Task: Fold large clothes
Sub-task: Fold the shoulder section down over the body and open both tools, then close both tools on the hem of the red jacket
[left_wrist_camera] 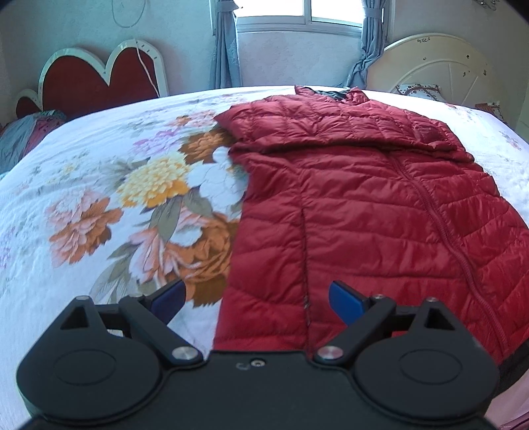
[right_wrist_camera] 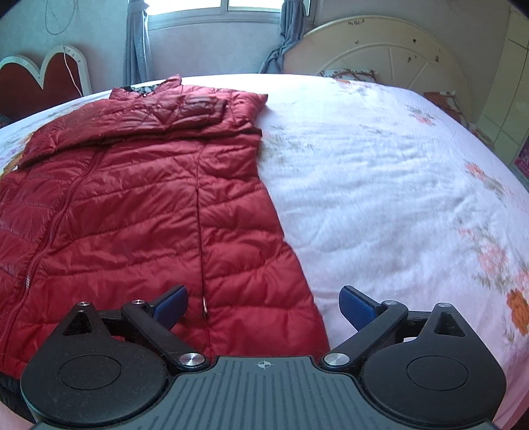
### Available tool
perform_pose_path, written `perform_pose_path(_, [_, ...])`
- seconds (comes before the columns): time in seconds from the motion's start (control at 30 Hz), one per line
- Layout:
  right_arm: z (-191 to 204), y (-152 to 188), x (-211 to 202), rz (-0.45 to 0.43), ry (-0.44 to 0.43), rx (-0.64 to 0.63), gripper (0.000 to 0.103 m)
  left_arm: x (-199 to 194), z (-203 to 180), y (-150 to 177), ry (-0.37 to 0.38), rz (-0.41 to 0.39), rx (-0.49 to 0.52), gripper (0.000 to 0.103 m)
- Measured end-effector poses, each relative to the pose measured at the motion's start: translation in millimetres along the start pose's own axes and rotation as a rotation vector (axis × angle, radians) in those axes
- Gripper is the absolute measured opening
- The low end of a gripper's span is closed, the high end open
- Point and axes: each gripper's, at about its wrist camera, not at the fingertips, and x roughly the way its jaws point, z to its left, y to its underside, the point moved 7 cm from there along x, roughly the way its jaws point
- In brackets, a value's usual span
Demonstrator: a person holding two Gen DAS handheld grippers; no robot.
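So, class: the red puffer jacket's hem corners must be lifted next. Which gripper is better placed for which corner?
Neither alone: the left gripper straddles the jacket's left edge, and the right gripper straddles its right edge. Both are open.

A quilted jacket (left_wrist_camera: 380, 205) lies flat on the bed (left_wrist_camera: 99, 185), collar toward the far window (left_wrist_camera: 297, 13), sleeves folded across its chest, headboards (left_wrist_camera: 99, 76) standing behind either corner.
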Motion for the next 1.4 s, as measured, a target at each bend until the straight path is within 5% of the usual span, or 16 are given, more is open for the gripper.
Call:
perform_pose_path(0.2, [5, 15, 4, 0.033, -0.026, 0.012, 0.097, -1, 13, 20, 0.046, 0.049, -0.051, 0.089])
perform_pose_path(0.37, [8, 24, 2, 0.043, -0.061, 0.04, 0.096, 0, 11, 38, 0.131, 0.098, -0.087, 0.066])
perform_pose_path(0.57, [10, 28, -3, 0.058, -0.105, 0.068, 0.061, 1, 8, 47, 0.184, 0.114, -0.133, 0.052])
perform_pose_path(0.7, [11, 28, -7, 0.069, -0.128, 0.079, 0.031, 1, 6, 45, 0.248, 0.135, -0.174, 0.024])
perform_pose_path(0.93, [9, 22, -18, 0.06, -0.146, 0.091, 0.012, -10, 3, 32, 0.288, 0.1, -0.162, 0.013])
perform_pose_path(1.07, [4, 22, -16, 0.059, -0.094, 0.076, 0.015, -13, 3, 26, 0.29, 0.086, -0.132, 0.013])
perform_pose_path(1.1, [1, 23, -13, 0.072, -0.083, 0.089, 0.03, -11, 3, 28, 0.285, 0.092, -0.123, 0.013])
perform_pose_path(1.13, [-2, 24, -12, 0.075, -0.073, 0.106, 0.056, -9, 3, 31, 0.281, 0.105, -0.12, 0.013])
perform_pose_path(1.2, [-8, 25, -14, 0.047, -0.044, 0.131, 0.087, -4, 5, 39, 0.271, 0.13, -0.12, 0.013])
perform_pose_path(1.4, [-11, 36, -3, 0.097, -0.055, 0.136, 0.081, 2, 11, 47, 0.257, 0.142, -0.154, 0.025])
